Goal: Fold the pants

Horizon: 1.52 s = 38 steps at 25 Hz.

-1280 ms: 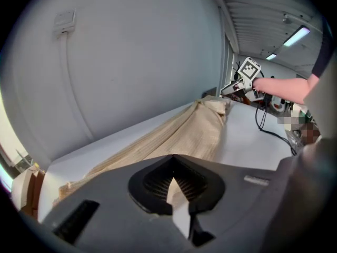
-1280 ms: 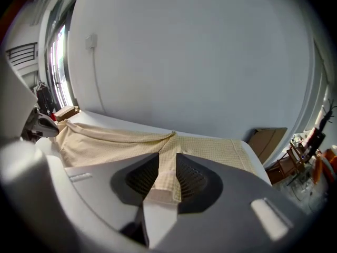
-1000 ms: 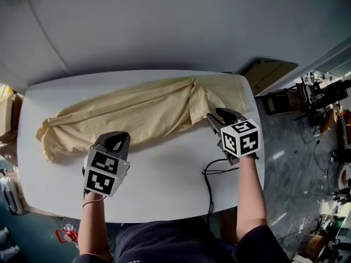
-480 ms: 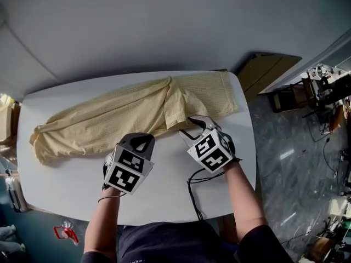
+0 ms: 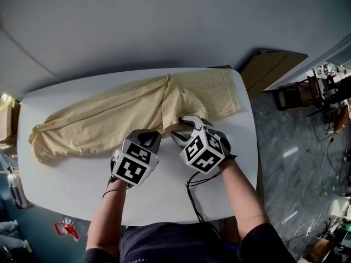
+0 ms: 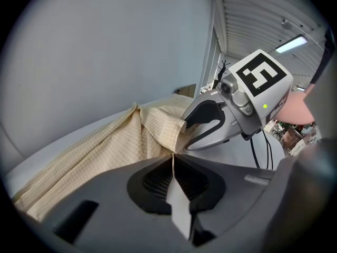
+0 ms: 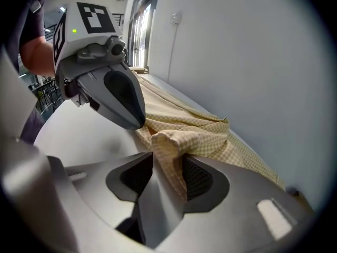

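1. Pants, pale yellow check: a bunched fold fills the gap between the fingers of the right gripper, and both pads bear on it. These fingers stand fairly wide and have just been closing.
2. Left gripper: fingers pressed together, tips at the near edge of the cloth. Cannot tell whether any cloth is caught between them.
3. The two grippers sit side by side, close together, at the near edge of the pants around the crotch. Both point down and away from the person.
4. Pants lie lengthwise across the far half of the white worktop, waist toward the right end, legs together running to the left end. The cloth is wrinkled.
5. Black cable lies on the worktop beneath the right gripper, toward the near edge.
6. Grey marbled floor shows to the right of the worktop.
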Motion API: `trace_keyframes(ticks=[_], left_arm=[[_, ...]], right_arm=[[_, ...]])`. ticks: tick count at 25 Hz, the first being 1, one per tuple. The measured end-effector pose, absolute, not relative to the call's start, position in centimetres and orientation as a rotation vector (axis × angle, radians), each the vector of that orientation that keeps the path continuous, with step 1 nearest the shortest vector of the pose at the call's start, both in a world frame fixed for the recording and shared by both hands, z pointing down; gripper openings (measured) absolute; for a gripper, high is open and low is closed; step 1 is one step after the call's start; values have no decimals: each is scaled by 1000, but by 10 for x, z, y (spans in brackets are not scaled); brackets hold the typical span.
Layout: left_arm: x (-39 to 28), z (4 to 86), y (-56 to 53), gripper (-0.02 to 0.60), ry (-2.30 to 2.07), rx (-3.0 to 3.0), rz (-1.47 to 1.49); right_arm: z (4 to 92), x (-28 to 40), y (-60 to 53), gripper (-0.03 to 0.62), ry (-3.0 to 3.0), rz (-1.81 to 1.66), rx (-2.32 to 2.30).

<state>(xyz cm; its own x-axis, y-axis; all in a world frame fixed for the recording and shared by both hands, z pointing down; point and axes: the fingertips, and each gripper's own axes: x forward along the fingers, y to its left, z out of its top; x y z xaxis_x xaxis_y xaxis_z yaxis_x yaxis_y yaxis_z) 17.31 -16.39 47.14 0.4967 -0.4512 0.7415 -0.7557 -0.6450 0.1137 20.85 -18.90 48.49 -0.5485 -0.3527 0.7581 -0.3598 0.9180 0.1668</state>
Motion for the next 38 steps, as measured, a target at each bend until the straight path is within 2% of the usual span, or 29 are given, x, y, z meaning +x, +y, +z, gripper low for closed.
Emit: trace_keyframes(ticks=[8, 10, 12, 21, 26, 38], left_arm=[[163, 473, -169, 11, -1030, 2313, 967], [159, 473, -170, 11, -1042, 2312, 973], [155, 473, -171, 11, -1051, 2306, 975], [141, 480, -173, 9, -1071, 2273, 984], [139, 481, -175, 8, -1087, 2267, 988], [133, 454, -188, 0, -1168, 2303, 940]], right_arm=[[497, 204, -191, 148, -2156, -28, 468], [494, 207, -193, 92, -2167, -14, 477], [490, 209, -194, 71, -2184, 24, 473], [485, 213, -193, 63, -2211, 159, 388], [479, 224, -199, 25, -2225, 218, 418], [437, 328, -314, 20, -2113, 295, 997]])
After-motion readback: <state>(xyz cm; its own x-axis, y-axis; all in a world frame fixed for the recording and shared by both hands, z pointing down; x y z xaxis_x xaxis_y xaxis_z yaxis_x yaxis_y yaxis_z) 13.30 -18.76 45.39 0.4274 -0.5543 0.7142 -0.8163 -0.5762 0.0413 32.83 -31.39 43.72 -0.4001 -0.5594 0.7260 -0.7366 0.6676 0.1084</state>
